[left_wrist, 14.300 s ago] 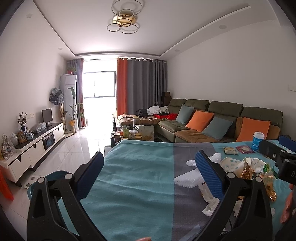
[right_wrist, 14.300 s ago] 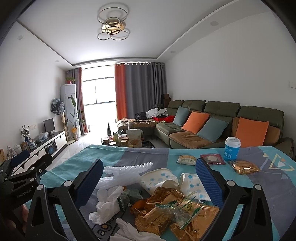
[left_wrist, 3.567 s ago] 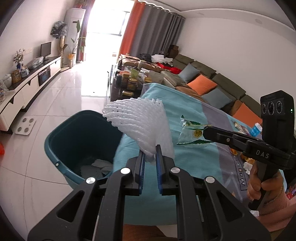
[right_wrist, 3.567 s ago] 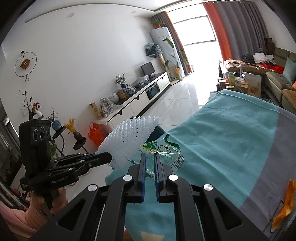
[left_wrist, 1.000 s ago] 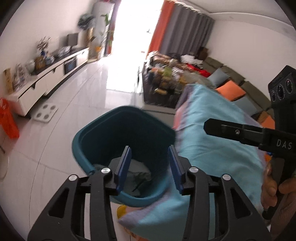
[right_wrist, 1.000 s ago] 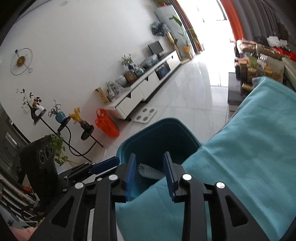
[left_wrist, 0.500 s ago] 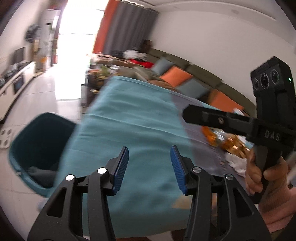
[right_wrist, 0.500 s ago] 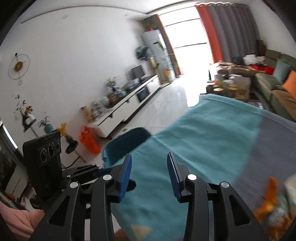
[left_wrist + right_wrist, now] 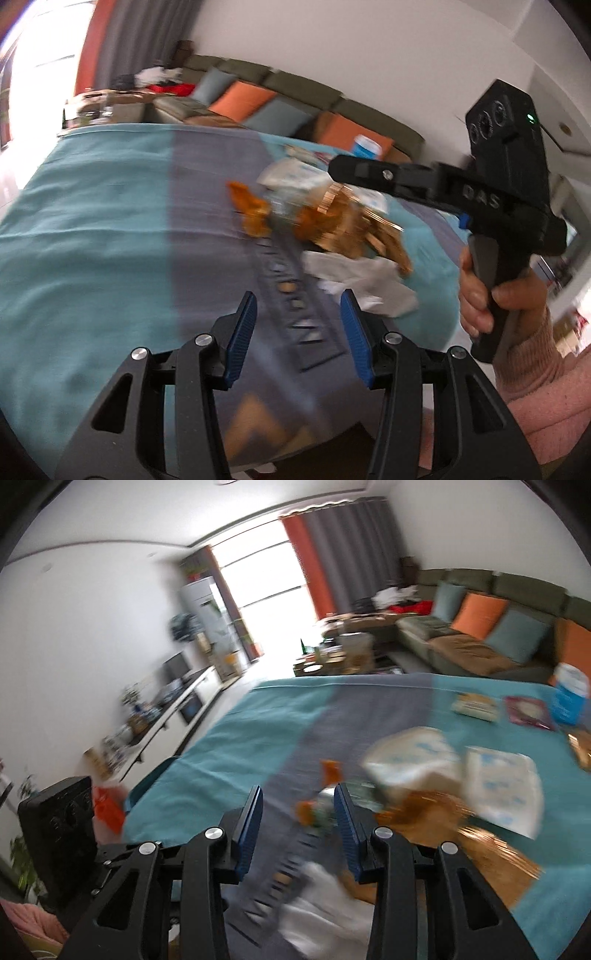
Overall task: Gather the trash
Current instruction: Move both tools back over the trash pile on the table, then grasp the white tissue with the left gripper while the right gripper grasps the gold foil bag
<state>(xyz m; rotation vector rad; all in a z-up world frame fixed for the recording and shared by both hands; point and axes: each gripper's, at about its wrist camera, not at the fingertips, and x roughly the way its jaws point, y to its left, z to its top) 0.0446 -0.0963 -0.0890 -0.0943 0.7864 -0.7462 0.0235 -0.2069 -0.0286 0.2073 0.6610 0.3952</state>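
Swung from bin back to table (image 9: 92, 229) | left hand-held gripper (image 9: 298, 325) half-spread, empty | right hand-held gripper (image 9: 297, 814) just widened, empty | gold wrappers (image 9: 343, 225), white tissue (image 9: 365, 284) ahead

Table (image 9: 236, 746) w/ teal + grey cloth. On it: gold wrappers (image 9: 343, 221), orange peel (image 9: 251, 210), crumpled white tissue (image 9: 362, 280), dotted paper cups (image 9: 417, 760), blue-white cup (image 9: 569, 698) at far edge, 2 small snack packs (image 9: 474, 707) nearby.

White walls (image 9: 92, 635), bright window (image 9: 266, 579), orange-grey curtains (image 9: 332, 554), green sofa (image 9: 480, 627).
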